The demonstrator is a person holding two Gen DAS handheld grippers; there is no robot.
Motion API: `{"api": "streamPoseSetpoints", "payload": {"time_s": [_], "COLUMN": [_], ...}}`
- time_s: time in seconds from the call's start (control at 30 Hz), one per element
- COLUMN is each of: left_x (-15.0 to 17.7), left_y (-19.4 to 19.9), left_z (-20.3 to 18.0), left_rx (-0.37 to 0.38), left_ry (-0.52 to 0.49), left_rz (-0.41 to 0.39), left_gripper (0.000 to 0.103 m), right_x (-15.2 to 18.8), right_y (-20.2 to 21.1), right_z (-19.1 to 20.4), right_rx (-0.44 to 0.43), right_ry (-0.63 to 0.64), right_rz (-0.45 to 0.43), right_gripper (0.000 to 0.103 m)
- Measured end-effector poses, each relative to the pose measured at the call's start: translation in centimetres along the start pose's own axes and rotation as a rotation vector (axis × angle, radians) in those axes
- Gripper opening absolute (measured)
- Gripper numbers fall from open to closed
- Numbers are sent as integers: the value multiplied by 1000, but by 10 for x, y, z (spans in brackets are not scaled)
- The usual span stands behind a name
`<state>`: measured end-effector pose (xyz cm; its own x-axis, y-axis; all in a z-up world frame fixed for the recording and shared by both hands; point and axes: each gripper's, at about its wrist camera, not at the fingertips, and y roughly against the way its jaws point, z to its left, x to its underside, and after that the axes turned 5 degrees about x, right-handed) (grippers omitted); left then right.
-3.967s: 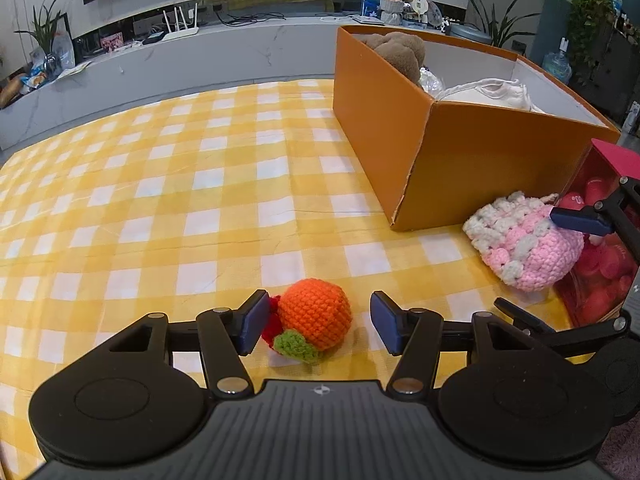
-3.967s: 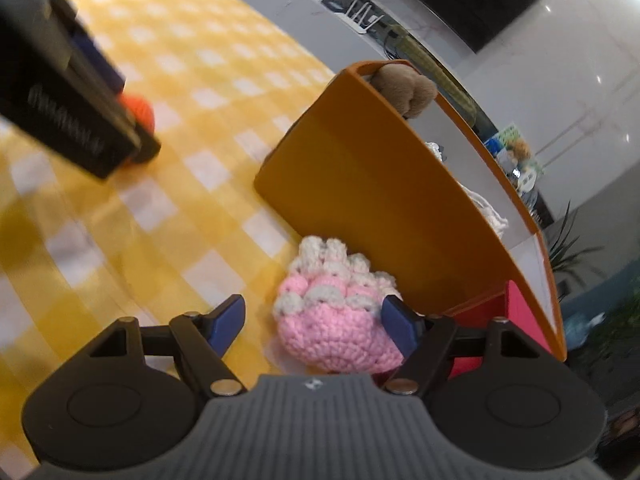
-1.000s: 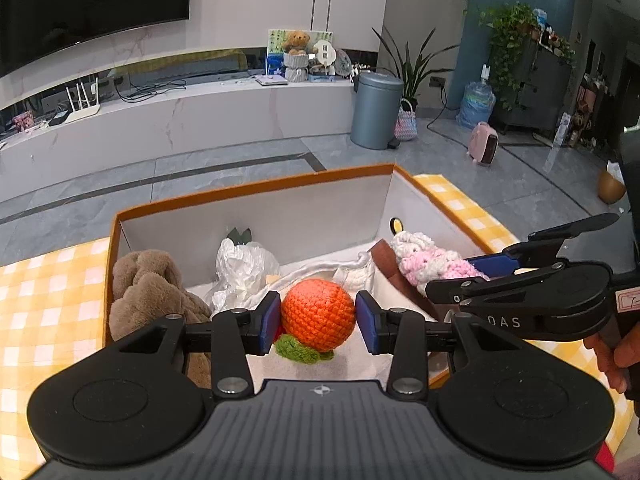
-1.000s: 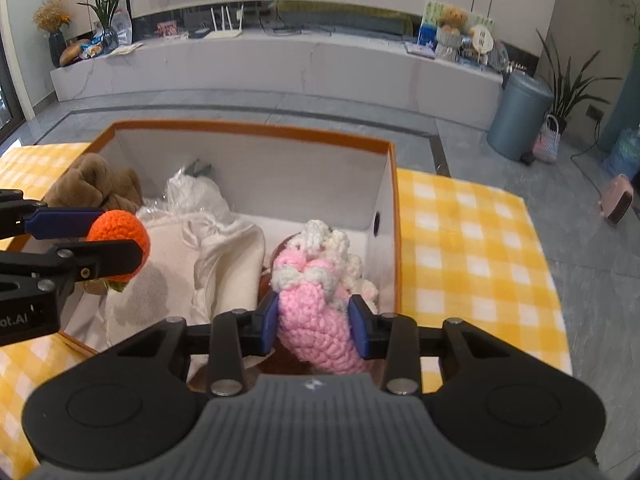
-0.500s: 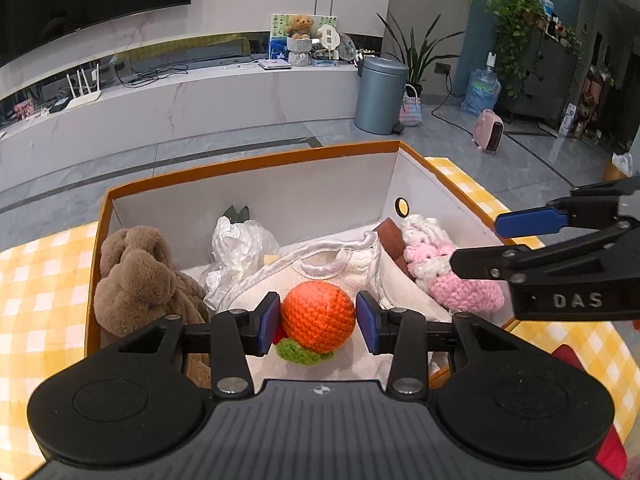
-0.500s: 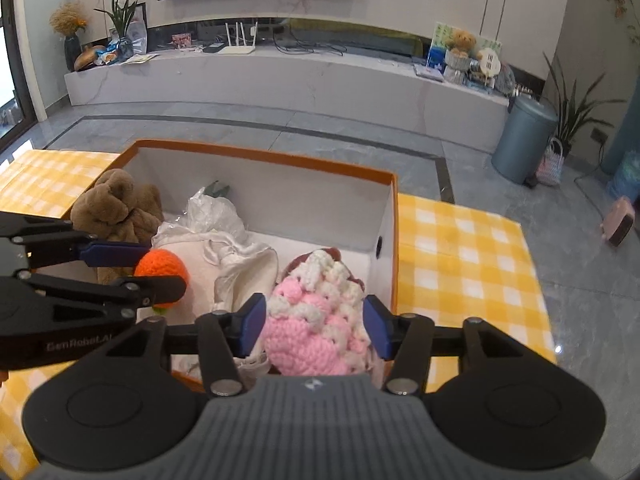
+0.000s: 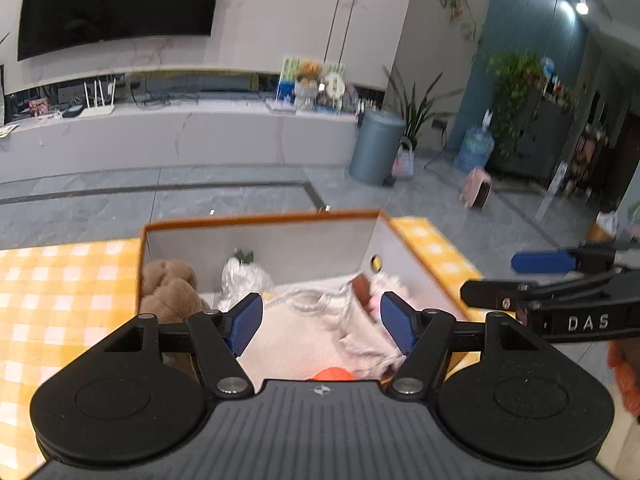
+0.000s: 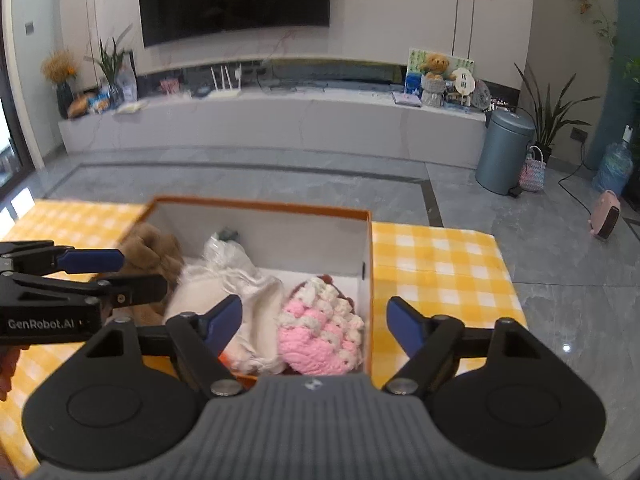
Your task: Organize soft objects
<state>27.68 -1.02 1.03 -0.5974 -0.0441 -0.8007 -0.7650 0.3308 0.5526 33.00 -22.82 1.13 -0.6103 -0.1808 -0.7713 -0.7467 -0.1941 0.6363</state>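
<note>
Left wrist view: the left tool (image 7: 321, 322) hangs spread and empty above the orange box (image 7: 260, 219); the crocheted orange (image 7: 331, 374) lies at its 6 o'clock rim. Right wrist view: the right tool (image 8: 313, 322) gapes empty above the pink crocheted pouch (image 8: 320, 336), which is tucked against the box's 3 o'clock wall (image 8: 363, 280).

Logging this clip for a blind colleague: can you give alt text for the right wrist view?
The right gripper hangs open above an orange box holding a pink crochet toy, white cloth and a brown plush. The left gripper reaches in from the left, empty.
</note>
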Motion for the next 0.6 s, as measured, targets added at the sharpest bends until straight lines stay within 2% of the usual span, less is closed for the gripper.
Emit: {"api": "streamPoseSetpoints", "payload": {"time_s": [0.27, 0.43, 0.6], "left_x": [0, 16, 44], "left_y": [74, 117, 152], "left_z": [-20, -40, -64], "left_rx": [23, 1, -29], "left_ry": [-34, -95, -164], "left_rz": [-145, -216, -290], "left_gripper": [88, 89, 89], "right_x": [15, 43, 84], "right_y": [84, 138, 184], "right_z": [14, 26, 46], "right_rx": [-70, -116, -61], "right_ry": [-78, -132, -106], "right_rz": [-124, -208, -337], "right_gripper": [94, 97, 100]}}
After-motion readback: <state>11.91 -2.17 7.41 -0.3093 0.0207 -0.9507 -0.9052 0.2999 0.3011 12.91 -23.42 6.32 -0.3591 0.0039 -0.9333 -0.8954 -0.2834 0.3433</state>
